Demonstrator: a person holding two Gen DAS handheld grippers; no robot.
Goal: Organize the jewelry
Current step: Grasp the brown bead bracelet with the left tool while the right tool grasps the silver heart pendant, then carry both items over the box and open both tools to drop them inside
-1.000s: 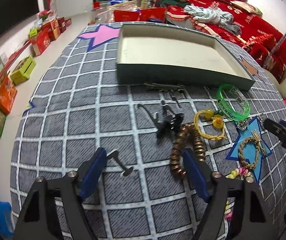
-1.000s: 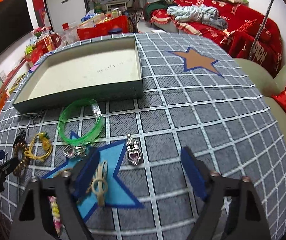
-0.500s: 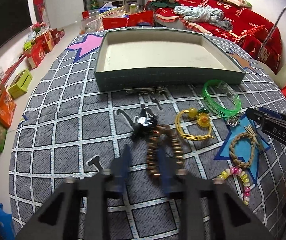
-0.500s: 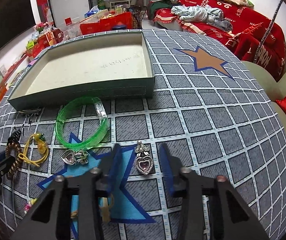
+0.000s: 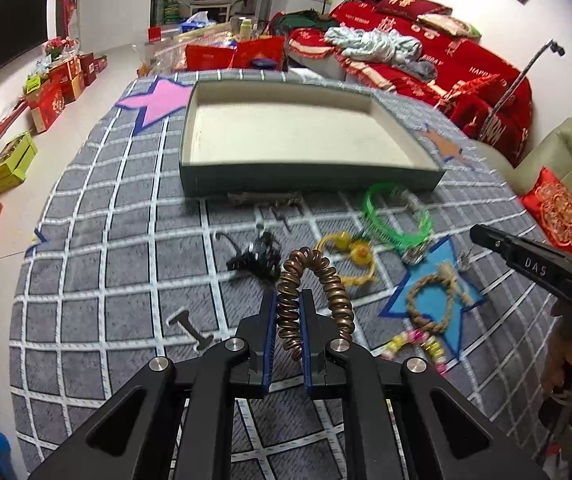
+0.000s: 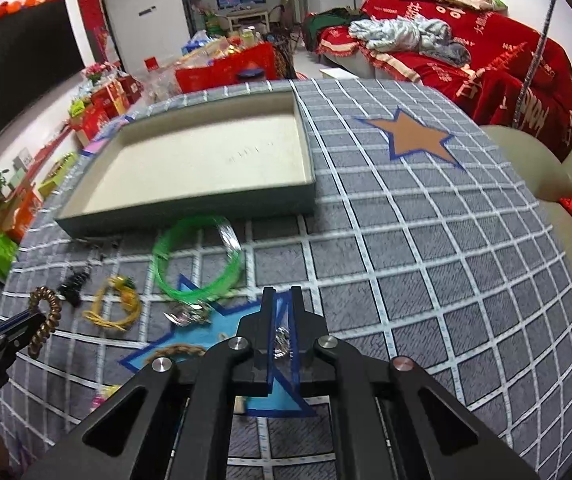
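Living room behind us: red-draped sofa (image 5: 466,68), stacked gift boxes (image 5: 52,96) along the floor. We're working over a round table (image 5: 98,216) covered in coarse grey cloth with a white grid and coloured star patches. A shallow rectangular tray (image 5: 306,178), dark green outer wall and cream lining, sits at the far side with nothing visible in it. Our left tongs (image 5: 288,300) are closing, blue pads already pinching one leg of the coiled bronze bead bracelet (image 5: 332,280), which arches up clear of the cloth. Our right tongs (image 6: 282,296) are clamped tight, with a small shiny silver pendant (image 6: 282,342) between the pads; its shape is hard to read there. On the cloth near the tray: translucent green bangle (image 5: 396,220), ribbed edge, with a clear section; yellow cord loop with two amber beads (image 5: 350,252); braided rope bracelet (image 5: 432,300) on the blue star; pastel bead strand (image 5: 414,342) just below it; a silver heart charm (image 6: 188,314) beside the bangle; spiky black clip (image 5: 256,258); a flat black bar-shaped piece (image 5: 190,328) left of the tongs; thin dark hairpins (image 5: 266,198) against the tray's front wall.
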